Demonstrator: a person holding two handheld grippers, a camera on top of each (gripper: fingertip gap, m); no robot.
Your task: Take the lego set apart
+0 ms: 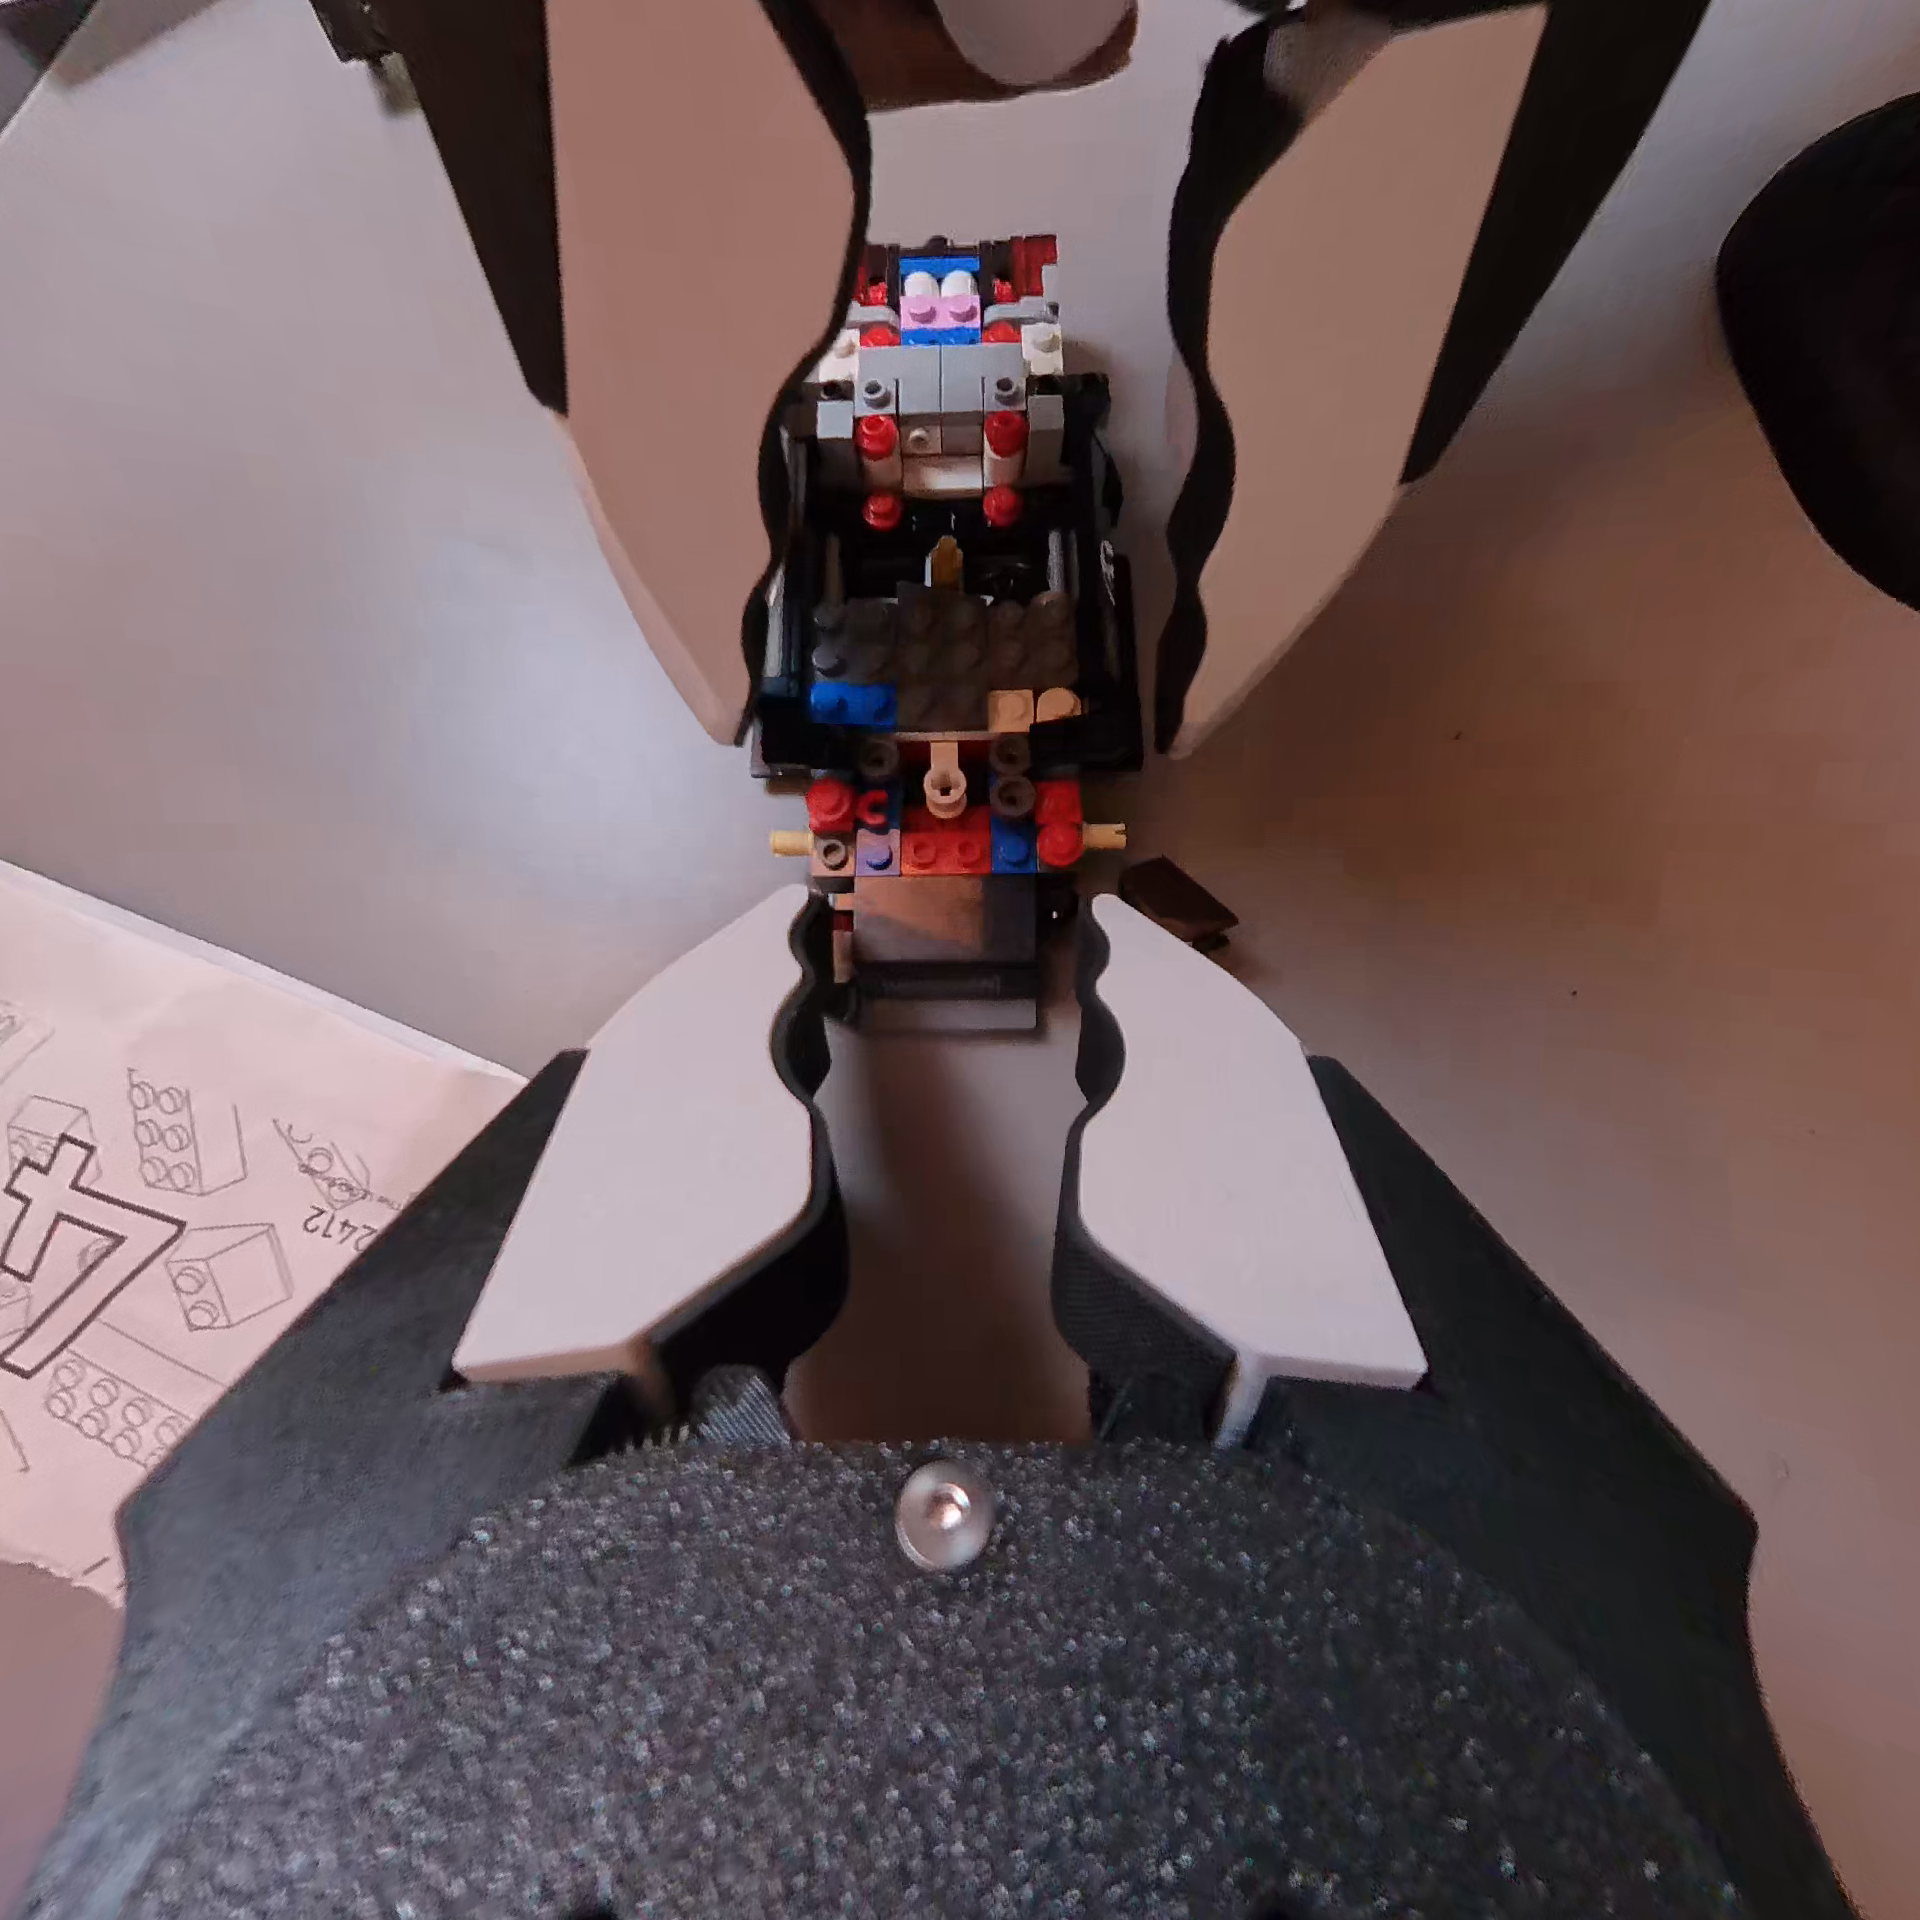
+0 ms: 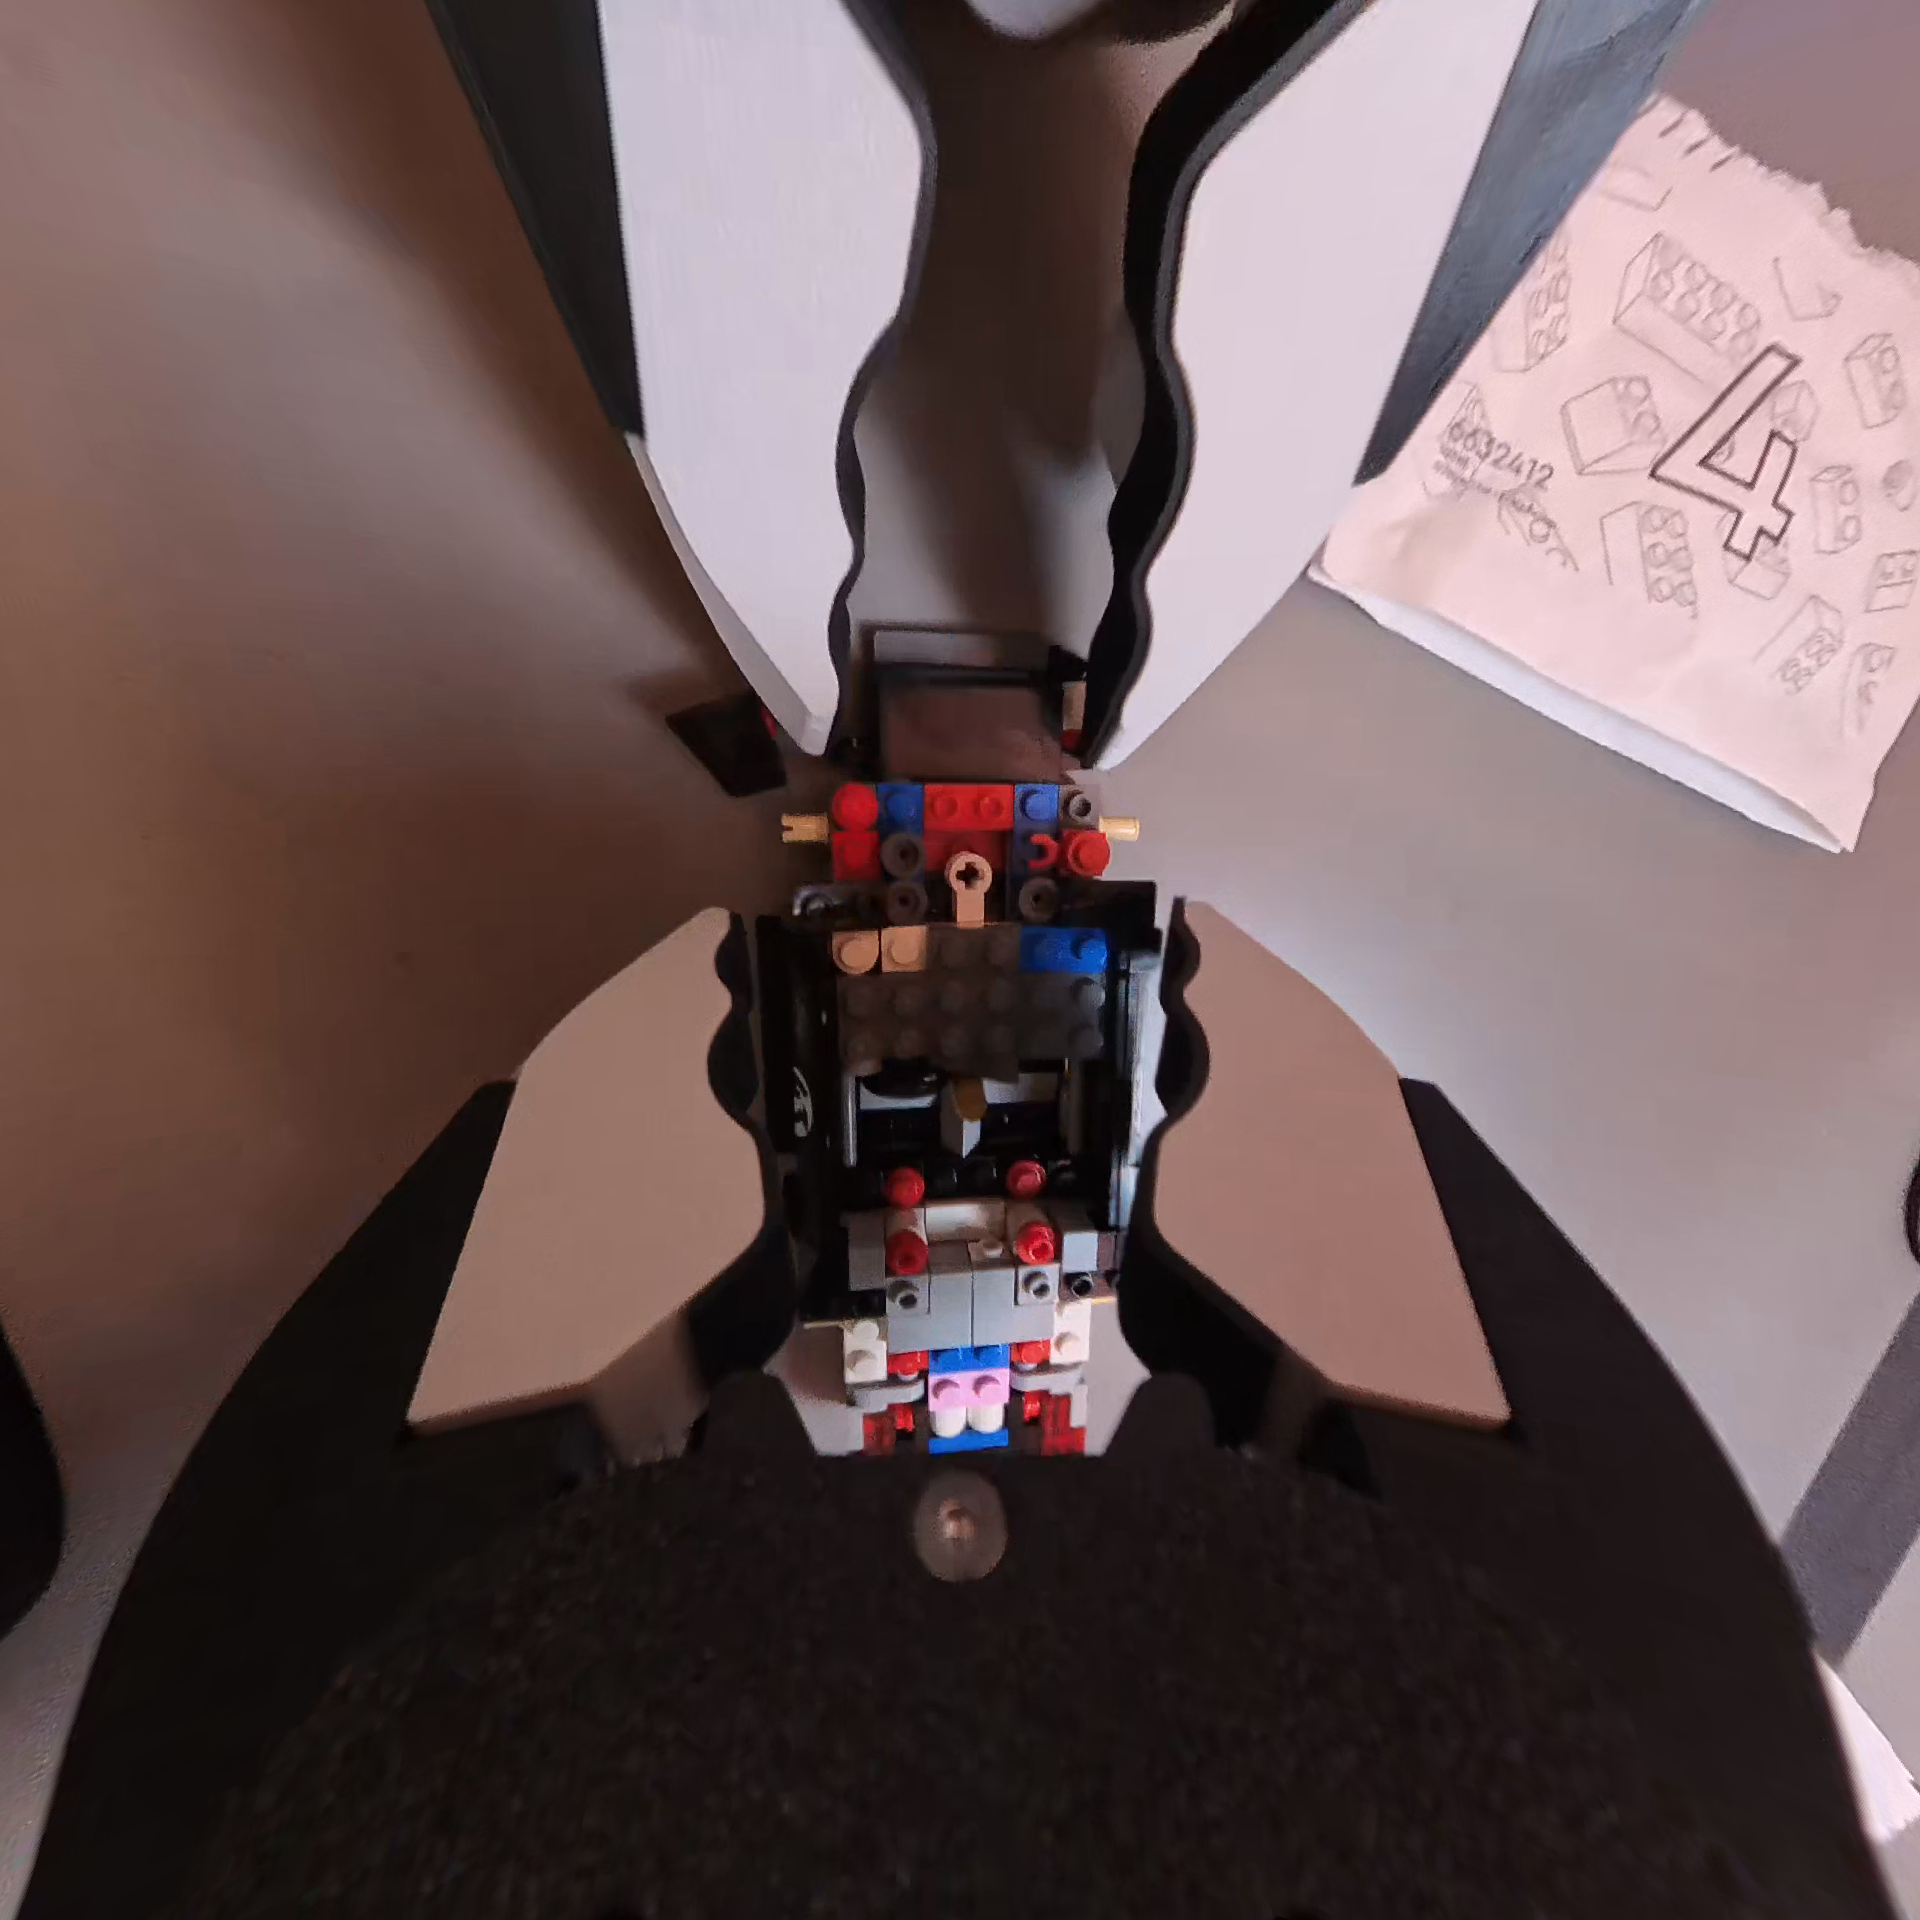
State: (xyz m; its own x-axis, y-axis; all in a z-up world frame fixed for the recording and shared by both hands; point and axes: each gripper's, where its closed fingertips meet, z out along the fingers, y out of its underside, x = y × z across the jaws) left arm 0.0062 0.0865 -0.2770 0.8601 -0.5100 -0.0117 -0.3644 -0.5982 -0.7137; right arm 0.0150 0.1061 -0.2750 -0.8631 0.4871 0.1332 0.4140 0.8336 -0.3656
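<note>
Both jaws gripped the lego car from opposite ends. Seen from the left wrist, the left gripper point(image 1: 940, 935) pinched the car point(image 1: 940, 623) at its near black end on the table point(image 1: 312, 520), while the right gripper point(image 1: 956, 727) closed around its middle; printed paper point(image 1: 156, 1195) lay left.

Seen from the right wrist, the right gripper point(image 2: 951, 925) clamped the car point(image 2: 966, 1039), apparently by its black sides; a loose dark piece point(image 2: 727, 743) sat beside the far end.
</note>
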